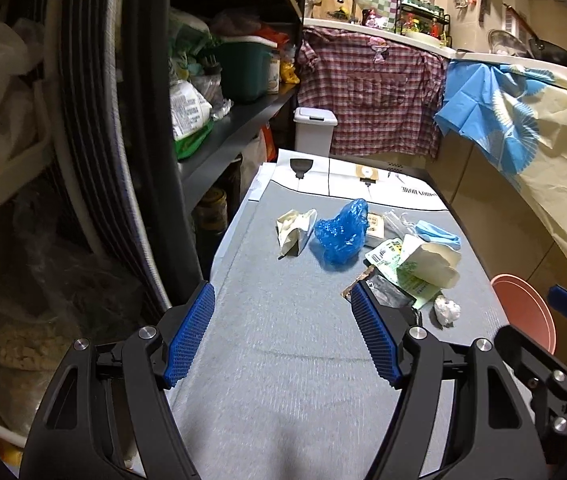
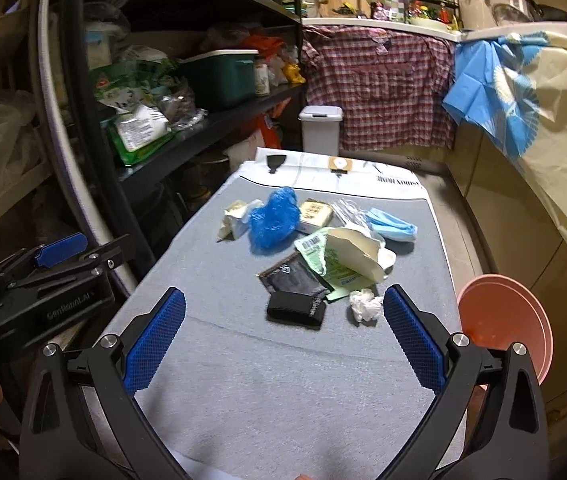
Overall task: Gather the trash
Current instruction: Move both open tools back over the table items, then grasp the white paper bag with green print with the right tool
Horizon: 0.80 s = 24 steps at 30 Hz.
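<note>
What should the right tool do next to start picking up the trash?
Probably ease forward and down onto the white crumpled tissue. The right tool is open and empty, and the tissue lies nearest its right finger, loose on the gray table, beside the pink bin.

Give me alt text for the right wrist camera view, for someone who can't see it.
Open, empty right tongs point down at a grey table strewn with trash: a black pouch and a crumpled white tissue nearest, a blue plastic bag and a blue face mask farther back. A pink bin sits at the table's right edge.
</note>
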Tool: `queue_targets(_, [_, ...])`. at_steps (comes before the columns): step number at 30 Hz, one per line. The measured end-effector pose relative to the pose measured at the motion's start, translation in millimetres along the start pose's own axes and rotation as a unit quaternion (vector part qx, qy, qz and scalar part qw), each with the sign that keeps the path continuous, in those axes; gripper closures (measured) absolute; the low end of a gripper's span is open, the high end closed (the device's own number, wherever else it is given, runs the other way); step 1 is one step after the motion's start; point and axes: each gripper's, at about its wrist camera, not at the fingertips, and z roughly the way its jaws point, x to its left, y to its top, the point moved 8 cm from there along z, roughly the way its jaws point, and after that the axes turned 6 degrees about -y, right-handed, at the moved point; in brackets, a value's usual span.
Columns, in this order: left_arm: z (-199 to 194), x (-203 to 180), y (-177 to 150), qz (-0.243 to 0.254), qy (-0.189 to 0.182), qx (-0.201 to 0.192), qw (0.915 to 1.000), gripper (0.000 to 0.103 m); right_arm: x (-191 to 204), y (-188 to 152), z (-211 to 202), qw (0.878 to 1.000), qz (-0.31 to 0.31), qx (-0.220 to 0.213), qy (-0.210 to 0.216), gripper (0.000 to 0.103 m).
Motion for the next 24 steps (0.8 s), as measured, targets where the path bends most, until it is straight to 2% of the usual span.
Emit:
queue_targets(11, [66.4, -9.7, 2.1, 0.010, -0.004, 0.013, 0.9999, 0.034, -42.0, -4.3, 70.5, 0.998, 0.029, 0.024, -0.045, 0.005])
queue_targets(24, [131.2, -17.5, 10.5, 0.004, -0.017, 0.036, 0.9992, 0.034, -72.6, 6.2, 142.6, 0.995, 0.040, 0.044, -0.074, 0.005])
